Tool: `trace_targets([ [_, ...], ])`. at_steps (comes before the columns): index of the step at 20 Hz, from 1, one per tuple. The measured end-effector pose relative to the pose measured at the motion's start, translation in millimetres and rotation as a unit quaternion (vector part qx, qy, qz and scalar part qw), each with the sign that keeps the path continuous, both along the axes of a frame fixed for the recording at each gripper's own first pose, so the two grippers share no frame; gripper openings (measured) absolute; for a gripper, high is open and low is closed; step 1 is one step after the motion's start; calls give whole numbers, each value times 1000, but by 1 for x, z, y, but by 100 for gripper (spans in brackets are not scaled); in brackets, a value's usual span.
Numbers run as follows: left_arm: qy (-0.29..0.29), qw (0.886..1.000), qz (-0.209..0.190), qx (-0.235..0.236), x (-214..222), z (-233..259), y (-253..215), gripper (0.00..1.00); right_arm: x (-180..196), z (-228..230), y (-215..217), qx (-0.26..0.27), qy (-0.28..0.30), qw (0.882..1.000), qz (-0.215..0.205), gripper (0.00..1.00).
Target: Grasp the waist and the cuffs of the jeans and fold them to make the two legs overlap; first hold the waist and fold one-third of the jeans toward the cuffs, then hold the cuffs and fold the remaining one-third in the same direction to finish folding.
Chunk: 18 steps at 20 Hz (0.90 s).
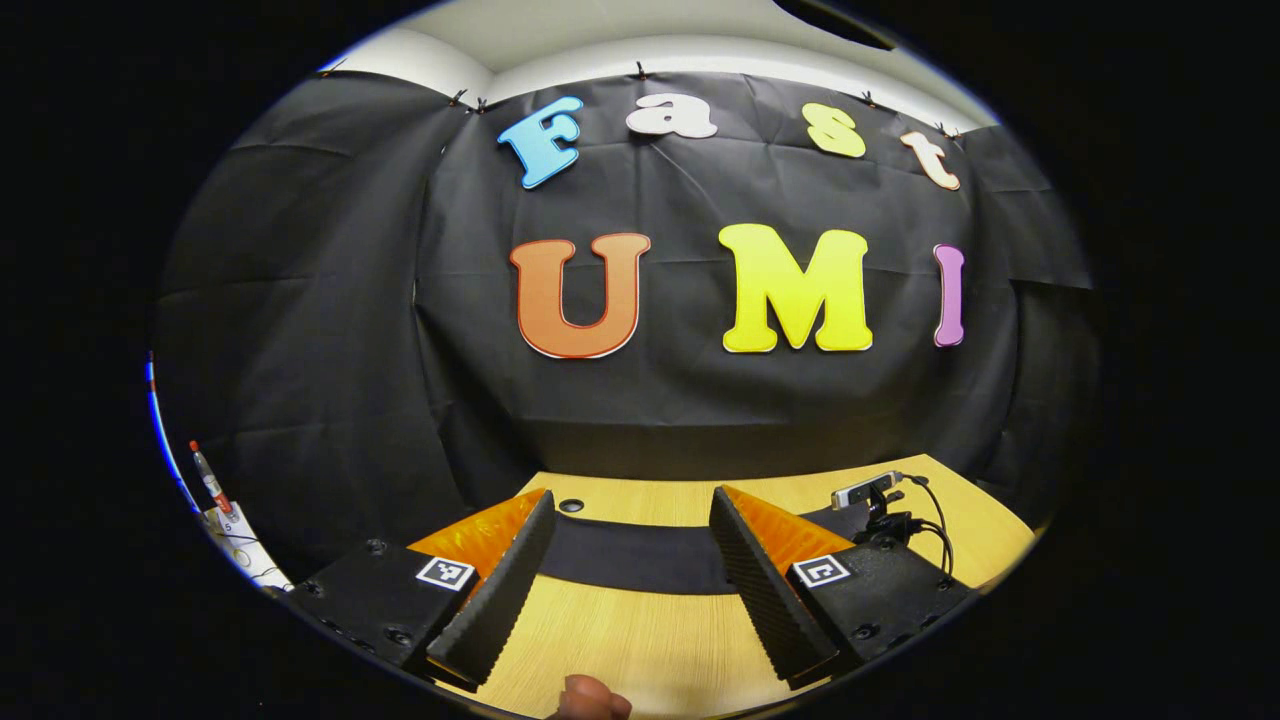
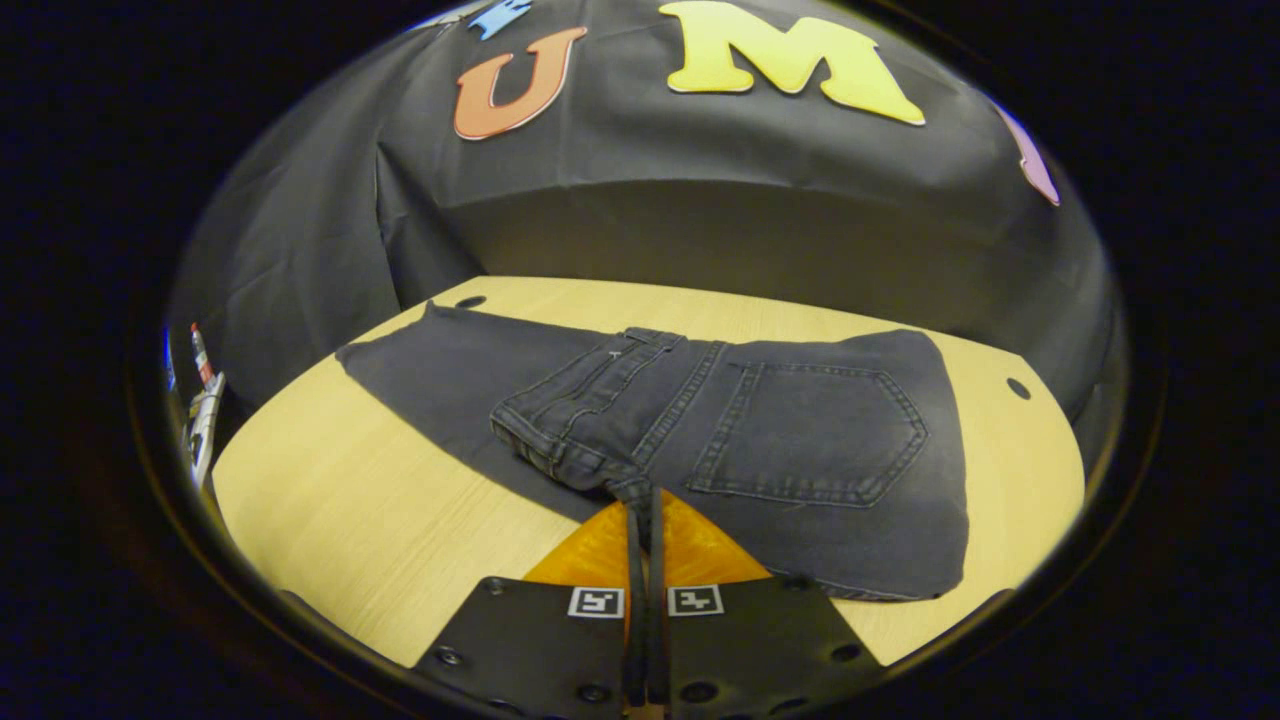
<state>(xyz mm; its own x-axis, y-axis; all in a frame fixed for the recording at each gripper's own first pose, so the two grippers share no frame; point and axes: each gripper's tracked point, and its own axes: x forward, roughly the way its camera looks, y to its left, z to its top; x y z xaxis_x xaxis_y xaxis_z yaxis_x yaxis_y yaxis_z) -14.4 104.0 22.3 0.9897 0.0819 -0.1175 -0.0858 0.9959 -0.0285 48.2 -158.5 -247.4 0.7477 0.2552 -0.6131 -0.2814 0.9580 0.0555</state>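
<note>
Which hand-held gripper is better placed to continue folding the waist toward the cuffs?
Right. The right hand-held gripper is shut on the waist of the jeans, already lying over the legs. The left hand-held gripper is open above the table, holding nothing.

Both views bend strongly toward their round edges. The left gripper view is sharp and evenly lit from above, with glare on the white ceiling [image 1: 640, 30]. The right gripper view is dimmer and warmer, with soft shadow under the jeans [image 2: 800, 440] on the wooden table [image 2: 330, 500].
</note>
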Motion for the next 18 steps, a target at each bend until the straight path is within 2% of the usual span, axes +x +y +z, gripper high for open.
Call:
trace_targets([
  [2,-6,1000,-3,-8,3,8,-2,99,2,-1,1,1,-1,1000,2,3],
  [3,-8,1000,-2,-10,3,5,-2,94,1,0,2,8,0,1000,3,4],
  [4,-10,1000,0,-10,4,7,1,99,2,0,4,17,2,1000,4,7],
  [5,-12,1000,3,-10,4,6,4,99,-1,5,11,42,8,999,10,16],
  [6,-11,1000,4,-10,5,7,5,99,-3,13,16,59,10,998,14,43],
  [8,-7,1000,8,-20,9,4,8,99,4,23,14,48,-10,999,9,99],
  [11,19,997,19,-75,23,-18,17,99,12,71,16,71,-51,996,7,100],
  [15,101,974,59,-194,51,-82,31,100,31,156,-8,92,-138,986,-8,100],
  [16,117,965,65,-224,51,-99,35,99,33,176,-18,94,-159,983,-13,100],
  [17,135,951,66,-269,55,-117,36,98,33,196,-28,96,-179,979,-16,98],
  [18,151,932,71,-322,58,-132,38,98,33,215,-36,98,-198,975,-16,100],
])
